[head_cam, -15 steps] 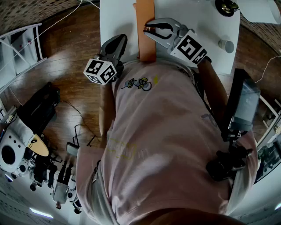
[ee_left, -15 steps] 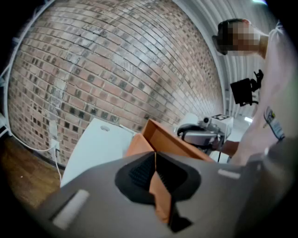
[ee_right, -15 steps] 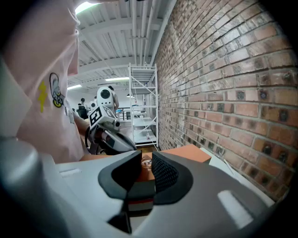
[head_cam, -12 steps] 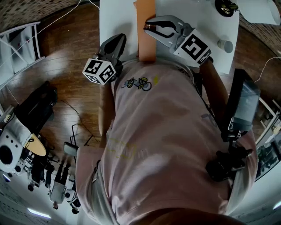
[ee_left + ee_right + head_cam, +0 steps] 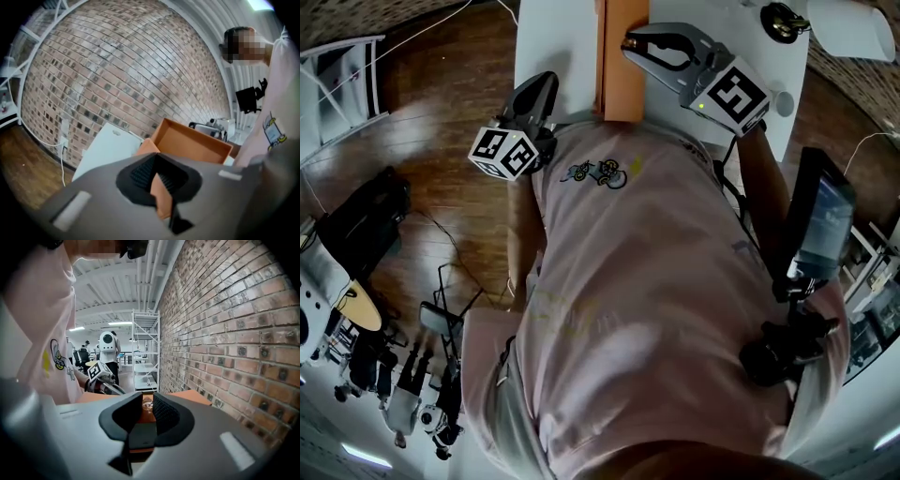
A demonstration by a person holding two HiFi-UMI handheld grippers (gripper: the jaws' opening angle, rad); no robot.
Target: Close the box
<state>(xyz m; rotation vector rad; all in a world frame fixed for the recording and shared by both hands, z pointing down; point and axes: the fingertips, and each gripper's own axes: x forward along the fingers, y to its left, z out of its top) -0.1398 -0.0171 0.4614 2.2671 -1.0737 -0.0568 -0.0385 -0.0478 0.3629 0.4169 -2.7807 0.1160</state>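
Note:
An orange cardboard box (image 5: 623,66) lies open on the white table (image 5: 553,37), right in front of the person. The left gripper view looks into its empty inside (image 5: 197,147). My left gripper (image 5: 548,80) is at the box's left side. Its jaws (image 5: 157,171) are pinched on the orange left flap (image 5: 147,146), which runs on between the pads. My right gripper (image 5: 630,42) reaches in from the right, its tips at the box's right edge. In its own view the right gripper (image 5: 145,411) has narrow jaws with orange card (image 5: 187,395) between them.
A small white cylinder (image 5: 783,98) and a dark round object (image 5: 783,17) sit on the table's right part. A brick wall (image 5: 225,333) stands behind the table and a white shelf rack (image 5: 145,348) to the left. A black screen (image 5: 820,225) hangs at the person's right.
Both grippers and the box sit higher and further right in the head view. The right gripper moved most, out over the table. The jaws look the same.

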